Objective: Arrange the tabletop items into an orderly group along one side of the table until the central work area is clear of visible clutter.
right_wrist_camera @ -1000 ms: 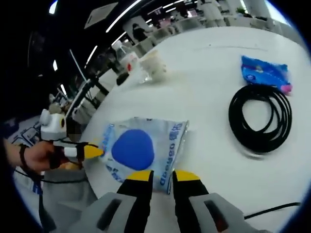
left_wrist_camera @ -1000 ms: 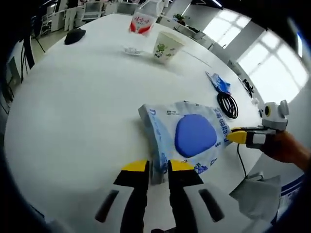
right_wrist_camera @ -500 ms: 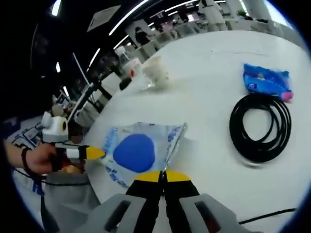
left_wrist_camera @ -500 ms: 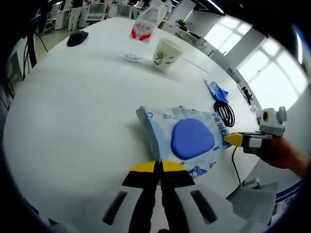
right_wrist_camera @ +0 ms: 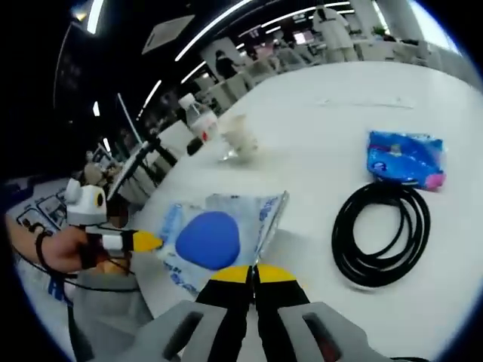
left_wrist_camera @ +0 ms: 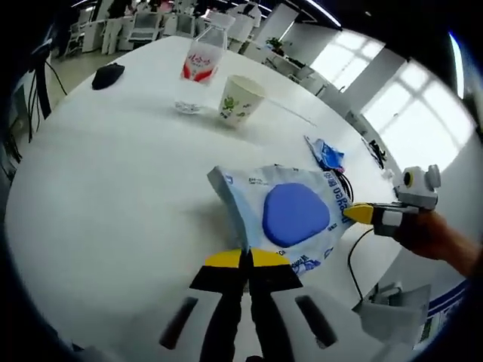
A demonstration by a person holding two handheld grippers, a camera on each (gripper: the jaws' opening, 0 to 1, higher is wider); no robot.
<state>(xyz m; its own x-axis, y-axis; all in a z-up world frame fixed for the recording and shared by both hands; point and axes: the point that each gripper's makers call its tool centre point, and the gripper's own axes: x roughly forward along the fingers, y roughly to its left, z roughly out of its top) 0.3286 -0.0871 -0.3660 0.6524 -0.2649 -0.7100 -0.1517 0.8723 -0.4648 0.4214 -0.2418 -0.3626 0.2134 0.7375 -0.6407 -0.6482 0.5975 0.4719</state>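
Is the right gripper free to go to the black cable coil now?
Probably not yet. The right gripper is shut on an edge of the blue-and-white packet, which the left gripper also pinches. The black cable coil lies nearby on open table, nothing covering it.

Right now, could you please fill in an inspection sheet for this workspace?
Surface: white table, mostly bare.
Job's things: clear pouch with blue pad, raised at its edges between both grippers.
Clutter: paper cup, water bottle, blue packet, black mouse.
Grippers: left gripper and right gripper, each shut on the pouch's edge.
Cables: coiled black cable beside the blue packet.
Surroundings: office chairs, windows.
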